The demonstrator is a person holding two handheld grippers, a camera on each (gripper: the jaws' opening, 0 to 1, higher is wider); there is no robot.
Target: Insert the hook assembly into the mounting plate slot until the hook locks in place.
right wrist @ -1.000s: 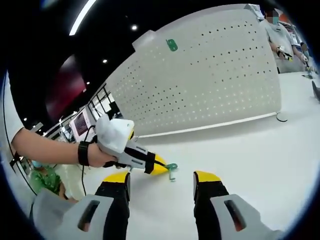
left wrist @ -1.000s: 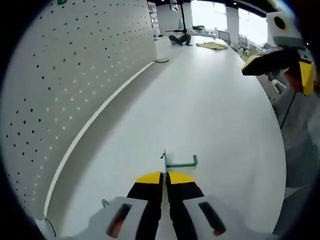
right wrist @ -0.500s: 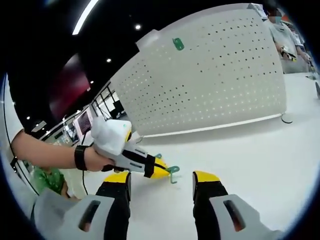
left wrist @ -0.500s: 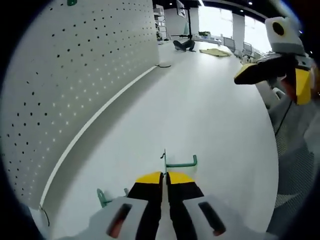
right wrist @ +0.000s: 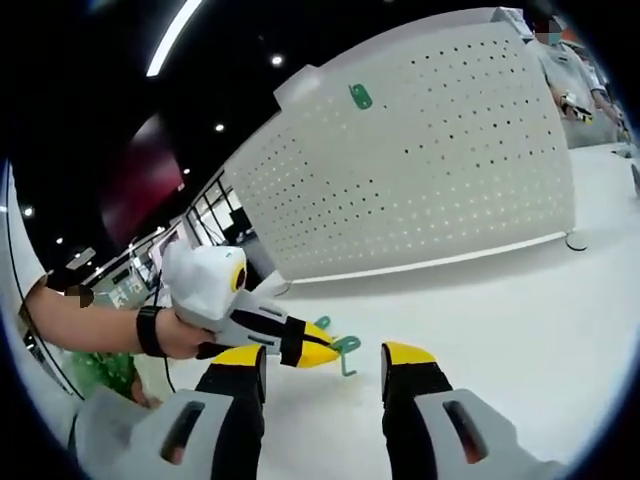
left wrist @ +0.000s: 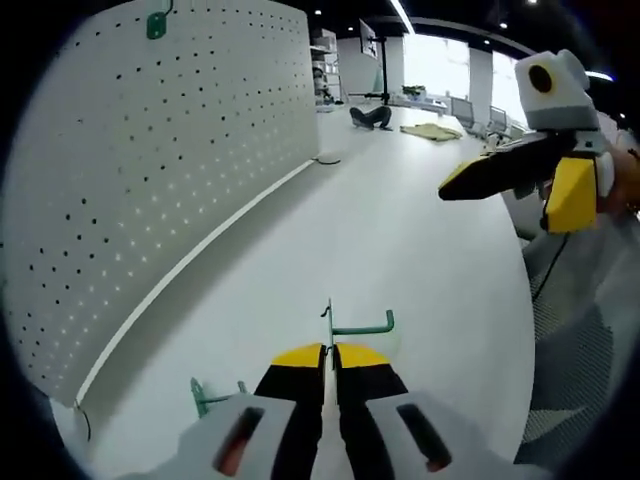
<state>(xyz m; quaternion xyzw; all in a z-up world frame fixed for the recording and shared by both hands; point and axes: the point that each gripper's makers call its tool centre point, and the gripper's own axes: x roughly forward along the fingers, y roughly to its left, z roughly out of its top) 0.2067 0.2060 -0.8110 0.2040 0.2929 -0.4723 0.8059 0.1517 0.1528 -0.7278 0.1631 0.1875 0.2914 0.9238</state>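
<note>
A green wire hook [left wrist: 355, 326] sticks out from my left gripper [left wrist: 329, 355], whose yellow-tipped jaws are shut on its stem above the white table [left wrist: 420, 230]. The white perforated mounting plate [left wrist: 130, 170] stands upright to the left, with a green hook [left wrist: 155, 23] hung near its top. In the right gripper view, the left gripper [right wrist: 318, 352] holds the green hook [right wrist: 346, 350] in front of the mounting plate [right wrist: 430, 170], which carries a green hook [right wrist: 360, 96] high up. My right gripper [right wrist: 325, 358] is open with nothing between its jaws; the right gripper [left wrist: 515, 178] also hovers at the upper right.
Another green hook [left wrist: 208, 395] lies on the table by the plate's near end, and again [right wrist: 320, 323] beyond the left gripper. A person [right wrist: 565, 80] stands past the plate's far end. Desks and a yellow cloth [left wrist: 430, 102] lie far off.
The left gripper has lifted and turned slightly with the hook still held; the plate's top and its hung hook have come into view. The right gripper has drifted closer and lower.
</note>
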